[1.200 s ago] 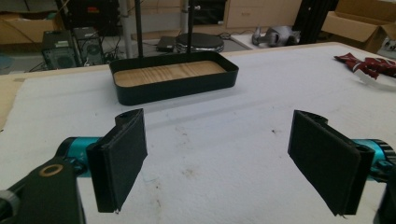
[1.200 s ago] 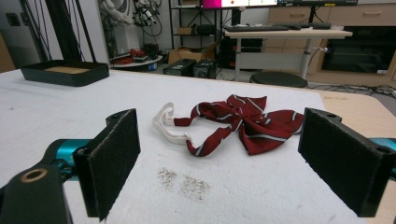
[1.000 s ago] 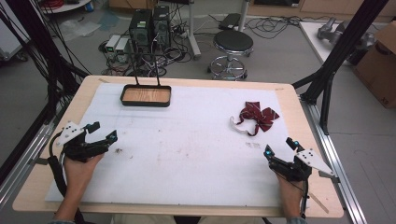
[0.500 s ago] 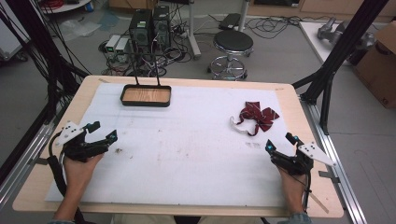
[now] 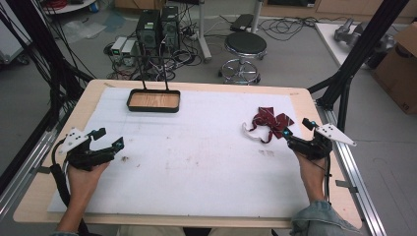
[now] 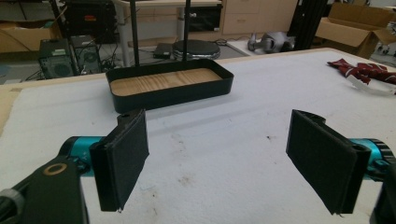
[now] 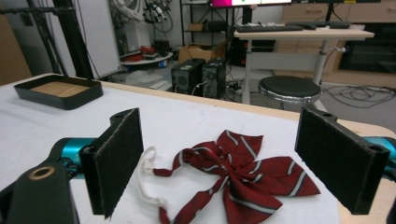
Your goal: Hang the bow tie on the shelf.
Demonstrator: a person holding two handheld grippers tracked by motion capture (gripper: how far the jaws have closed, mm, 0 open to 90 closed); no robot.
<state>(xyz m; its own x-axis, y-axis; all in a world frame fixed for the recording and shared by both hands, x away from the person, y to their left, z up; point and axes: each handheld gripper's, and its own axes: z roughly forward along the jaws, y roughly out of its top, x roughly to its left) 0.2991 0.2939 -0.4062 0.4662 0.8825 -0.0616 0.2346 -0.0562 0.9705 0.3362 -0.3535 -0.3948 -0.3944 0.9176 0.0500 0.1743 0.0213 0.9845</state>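
Observation:
A dark red striped bow tie (image 5: pixel 269 121) with a white strap (image 5: pixel 250 133) lies on the white mat at the right. My right gripper (image 5: pixel 297 129) stands open just right of it, jaws wide apart and empty. In the right gripper view the bow tie (image 7: pixel 243 173) lies between and beyond the two pads (image 7: pixel 116 158). A black tray (image 5: pixel 153 100) with a wooden floor sits at the back left. My left gripper (image 5: pixel 109 138) rests open near the left edge, holding nothing. The tray (image 6: pixel 168 87) lies ahead of it in the left gripper view.
The white mat (image 5: pixel 196 157) covers most of the wooden table (image 5: pixel 34 196). Two thin black posts (image 5: pixel 152 69) rise behind the tray. Metal rails run along both table sides. A stool (image 5: pixel 245 54) and computer cases (image 5: pixel 157 29) stand on the floor beyond.
My right gripper has moved forward and slightly left toward the bow tie. The left gripper has stayed in place.

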